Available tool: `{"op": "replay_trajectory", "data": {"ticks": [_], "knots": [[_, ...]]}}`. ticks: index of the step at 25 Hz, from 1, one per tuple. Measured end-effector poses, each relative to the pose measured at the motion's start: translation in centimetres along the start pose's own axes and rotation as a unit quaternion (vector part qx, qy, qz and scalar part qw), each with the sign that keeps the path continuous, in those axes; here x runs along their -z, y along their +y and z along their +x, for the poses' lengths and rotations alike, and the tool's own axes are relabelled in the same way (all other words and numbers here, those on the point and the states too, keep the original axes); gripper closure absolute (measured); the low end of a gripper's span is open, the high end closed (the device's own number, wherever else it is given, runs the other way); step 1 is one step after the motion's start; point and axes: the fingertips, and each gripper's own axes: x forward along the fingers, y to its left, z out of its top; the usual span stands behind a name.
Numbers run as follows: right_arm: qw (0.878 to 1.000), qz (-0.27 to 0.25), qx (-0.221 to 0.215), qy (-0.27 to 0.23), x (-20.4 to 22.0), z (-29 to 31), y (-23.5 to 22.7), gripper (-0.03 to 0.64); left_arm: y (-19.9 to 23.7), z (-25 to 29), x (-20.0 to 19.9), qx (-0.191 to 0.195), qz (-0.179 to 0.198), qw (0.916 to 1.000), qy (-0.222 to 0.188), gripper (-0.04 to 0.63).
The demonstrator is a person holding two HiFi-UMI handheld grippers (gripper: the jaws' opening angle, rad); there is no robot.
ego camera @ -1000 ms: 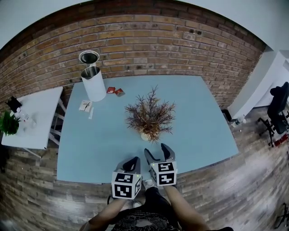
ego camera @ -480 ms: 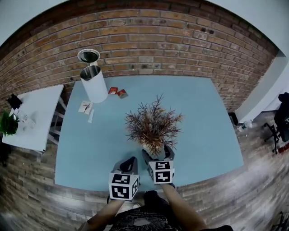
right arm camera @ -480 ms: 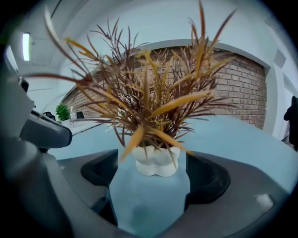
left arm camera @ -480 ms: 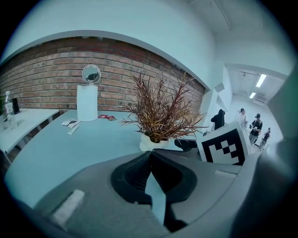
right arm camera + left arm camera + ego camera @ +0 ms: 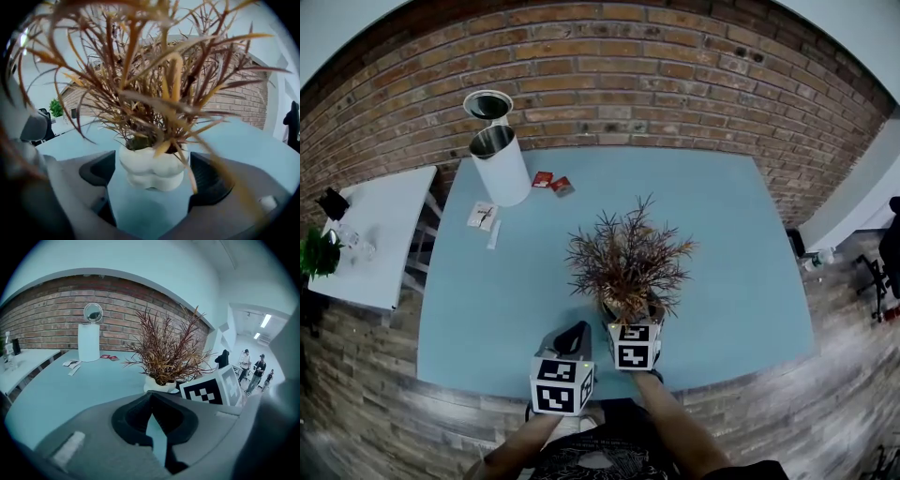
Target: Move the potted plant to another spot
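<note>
The potted plant [image 5: 628,258], reddish-brown spiky foliage in a lumpy white pot [image 5: 151,165], stands near the front of the light blue table [image 5: 722,244]. My right gripper [image 5: 633,323] reaches under the foliage, its jaws opening. In the right gripper view [image 5: 153,168] the pot sits between the two dark pads [image 5: 99,168], with a gap on each side. My left gripper [image 5: 575,335] hovers just left of the pot with its jaws together and nothing in them. In the left gripper view [image 5: 150,397] the pot [image 5: 159,384] is ahead to the right.
A white cylindrical bin [image 5: 500,167] with its lid up stands at the table's far left corner, with red packets [image 5: 553,183] and papers [image 5: 483,217] near it. A white side table [image 5: 370,239] is to the left. A brick wall [image 5: 675,84] runs behind.
Both grippers moved forward to the plant. The right gripper's jaws spread wider and now flank the pot. The left gripper stayed shut.
</note>
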Motion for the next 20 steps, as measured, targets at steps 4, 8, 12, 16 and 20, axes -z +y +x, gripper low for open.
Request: {"op": "replay_trajectory", "data": {"ticks": [4,8,12,16,20], "knots": [[1.000,-0.010,0.007,0.006,0.7,1.0,-0.1,0.149,0.2,-0.2,0.7,-0.001,0.000,1.0000,0.005,0.601],[1.000,-0.009,-0.014,0.013,1.5,1.6,0.4,0.150,0.0,-0.8,1.1,0.001,0.000,1.0000,0.007,0.601],[1.000,-0.023,0.002,0.009,0.3,0.9,-0.4,0.150,-0.8,-0.8,0.9,0.007,0.000,1.0000,0.000,0.601],[0.999,-0.013,-0.023,0.025,1.4,1.5,0.3,0.150,-1.5,-1.1,0.6,0.011,0.006,0.9999,-0.006,0.601],[0.999,-0.023,-0.020,0.015,1.3,1.0,-0.2,0.150,-2.2,-1.2,0.9,0.009,0.011,0.9999,-0.006,0.601]]}}
